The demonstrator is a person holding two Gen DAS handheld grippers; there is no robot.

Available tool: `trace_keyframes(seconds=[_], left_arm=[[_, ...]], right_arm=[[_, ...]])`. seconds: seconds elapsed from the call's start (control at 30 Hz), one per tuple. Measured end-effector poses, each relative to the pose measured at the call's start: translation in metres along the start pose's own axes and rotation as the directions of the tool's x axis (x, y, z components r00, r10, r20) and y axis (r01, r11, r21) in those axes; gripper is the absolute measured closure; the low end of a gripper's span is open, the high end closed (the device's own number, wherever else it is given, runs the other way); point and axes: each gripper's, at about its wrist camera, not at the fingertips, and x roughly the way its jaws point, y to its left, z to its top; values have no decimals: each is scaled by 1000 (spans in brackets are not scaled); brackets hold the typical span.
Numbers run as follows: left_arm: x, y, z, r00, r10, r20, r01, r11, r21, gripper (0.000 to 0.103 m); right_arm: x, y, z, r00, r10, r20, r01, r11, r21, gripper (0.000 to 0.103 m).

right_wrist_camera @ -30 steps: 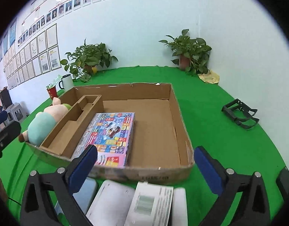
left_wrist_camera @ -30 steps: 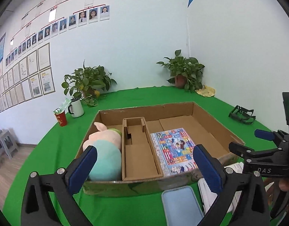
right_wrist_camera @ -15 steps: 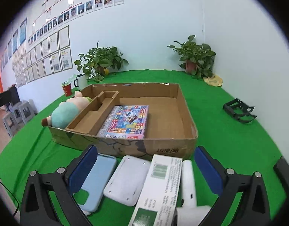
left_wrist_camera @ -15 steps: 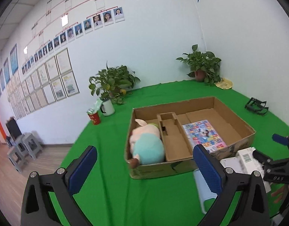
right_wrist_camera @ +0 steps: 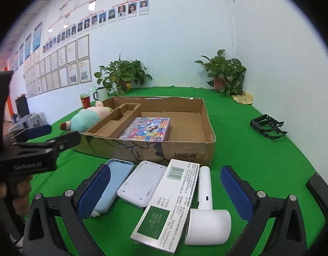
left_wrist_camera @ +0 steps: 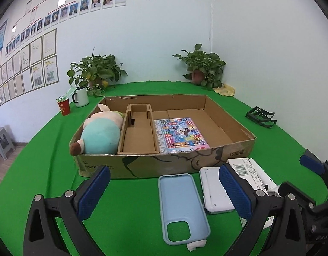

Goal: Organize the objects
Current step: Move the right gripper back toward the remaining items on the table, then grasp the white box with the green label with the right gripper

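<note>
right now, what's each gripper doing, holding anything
Left gripper: open, holding nothing, above the phone case.
Right gripper: open, holding nothing, above the white box.

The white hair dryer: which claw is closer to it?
Right. The right claw hangs open just above the white hair dryer; the left claw sits farther left, over the blue phone case.

The cardboard box (right_wrist_camera: 185, 155) has bare floor right of the puzzle (right_wrist_camera: 147, 129); its front wall blocks a low approach.
</note>
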Motion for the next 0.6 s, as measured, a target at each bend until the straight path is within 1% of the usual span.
trace_keyframes(seconds=[0.07,0.1,0.17,0.2,0.27,0.3,0.37,0.4,0.43,0.5,0.57,0.6], left_arm=[[2,-1,-2,1000,-14,-14,14,1000,8,0],[3,-2,-3,999,-28,-26,29,1000,12,0],[9,-3,-6,995,-79,-61,79,997,10,0],[14,-5,-9,989,-118,-86,118,993,1,0],[22,-9,-14,965,-220,-142,217,976,-35,0],[25,-11,-16,954,-253,-158,249,967,-47,0],[33,-19,-23,926,-319,-201,312,948,-67,0],[38,-23,-26,913,-343,-223,335,939,-71,1],[42,-26,-29,904,-355,-237,348,935,-70,2],[48,-34,-33,895,-370,-248,366,928,-66,2],[52,-42,-38,886,-388,-253,382,921,-73,3],[55,-45,-39,878,-401,-260,394,916,-80,4]], right_arm=[[-4,-4,-7,999,44,-1,-44,999,22,1],[-3,-6,-11,998,65,-18,-64,997,38,1],[3,-7,-21,993,80,-86,-76,996,51,1],[8,-6,-26,988,78,-133,-72,996,49,1],[13,-5,-35,979,87,-183,-78,995,58,1],[14,-4,-40,973,92,-212,-79,994,69,0],[11,-1,-45,974,87,-209,-76,995,61,1],[8,2,-46,973,100,-208,-88,994,63,1],[7,4,-48,974,105,-201,-94,994,63,1],[2,11,-50,975,120,-186,-112,992,53,1],[3,15,-54,970,147,-196,-140,989,49,1],[5,17,-56,967,147,-210,-140,989,46,1]])
